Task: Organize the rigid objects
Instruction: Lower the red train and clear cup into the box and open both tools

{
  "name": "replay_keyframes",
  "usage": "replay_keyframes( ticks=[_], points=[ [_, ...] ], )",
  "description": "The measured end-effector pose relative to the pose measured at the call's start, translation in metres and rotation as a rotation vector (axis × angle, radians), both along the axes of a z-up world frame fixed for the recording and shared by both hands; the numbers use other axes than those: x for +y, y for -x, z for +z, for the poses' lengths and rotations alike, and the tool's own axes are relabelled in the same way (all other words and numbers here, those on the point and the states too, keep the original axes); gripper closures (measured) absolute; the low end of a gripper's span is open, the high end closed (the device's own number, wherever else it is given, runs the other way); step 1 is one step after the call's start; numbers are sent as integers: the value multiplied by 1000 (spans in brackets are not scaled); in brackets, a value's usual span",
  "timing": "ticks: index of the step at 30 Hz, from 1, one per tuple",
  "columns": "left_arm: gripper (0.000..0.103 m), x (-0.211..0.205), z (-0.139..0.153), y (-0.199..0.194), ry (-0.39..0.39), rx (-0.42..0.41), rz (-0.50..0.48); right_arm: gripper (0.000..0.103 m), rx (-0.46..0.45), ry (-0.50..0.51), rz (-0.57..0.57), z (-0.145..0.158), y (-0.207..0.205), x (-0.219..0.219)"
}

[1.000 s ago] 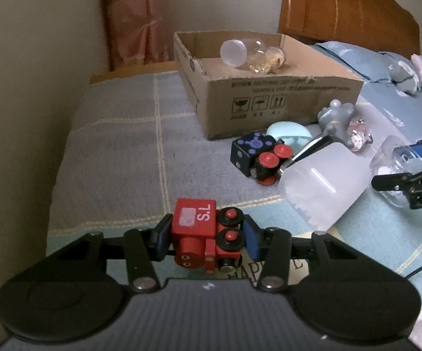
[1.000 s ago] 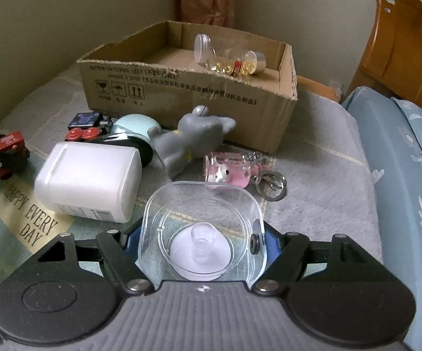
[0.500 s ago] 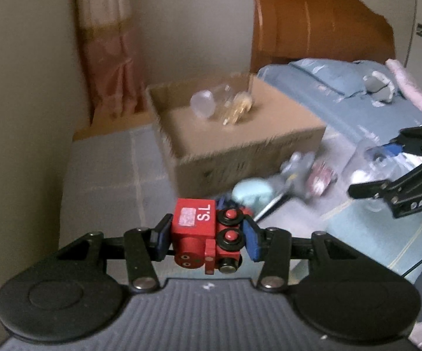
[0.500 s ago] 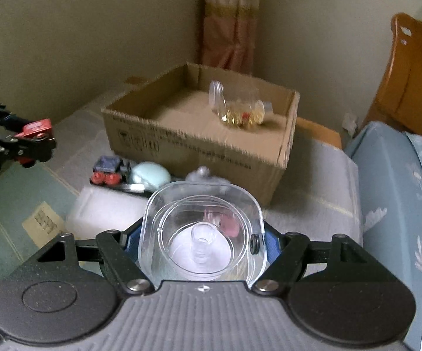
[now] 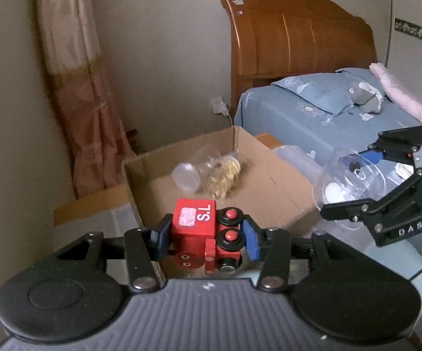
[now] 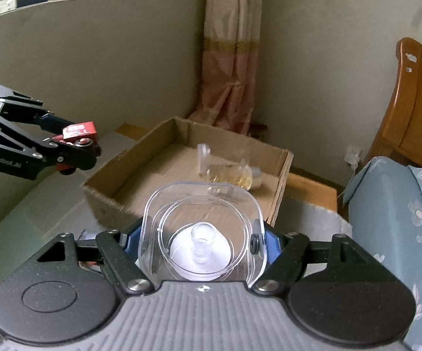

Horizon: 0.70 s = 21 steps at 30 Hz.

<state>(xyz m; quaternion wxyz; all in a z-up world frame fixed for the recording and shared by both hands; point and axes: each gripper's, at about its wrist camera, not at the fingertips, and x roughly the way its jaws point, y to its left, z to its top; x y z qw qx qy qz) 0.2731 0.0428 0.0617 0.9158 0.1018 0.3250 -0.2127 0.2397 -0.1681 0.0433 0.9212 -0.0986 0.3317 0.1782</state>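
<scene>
My left gripper [image 5: 206,238] is shut on a red toy train [image 5: 202,231] marked "S.L" and holds it in the air at the near edge of an open cardboard box [image 5: 269,184]. My right gripper [image 6: 200,241] is shut on a clear plastic container [image 6: 202,234] with a white base, also raised in front of the box [image 6: 140,172]. Inside the box lie clear jars with yellow contents [image 5: 219,175]. The right gripper also shows in the left wrist view [image 5: 365,181], and the left gripper with the train shows in the right wrist view [image 6: 73,146].
The box stands on a grey blanket [image 6: 47,204] near a beige wall and a pink curtain [image 5: 79,87]. A wooden headboard [image 5: 298,44] and a blue bed with a pillow [image 5: 316,93] lie to the right. The other toys on the blanket are hidden below.
Both grippers have risen from the blanket and moved toward the box, carrying the train and the clear container. The toys on the blanket have dropped out of view.
</scene>
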Motion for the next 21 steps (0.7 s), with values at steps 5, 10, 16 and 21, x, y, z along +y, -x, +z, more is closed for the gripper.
replay_keyframes(
  ticks=[5,10,16,21],
  points=[
    [55,-12,-2,-43,-13,11,5,23,13,-5,-4,-2,-32,2],
    [55,-19,-9,-73,-26,16,18,23,18,-14,-13,-9,-57,4],
    [55,-23,-23,-99,-31,38,38,1,42,-33,-27,-25,-72,0],
    [55,-26,-32,-113,-39,61,43,0,60,-64,-32,-30,-64,-6]
  ],
)
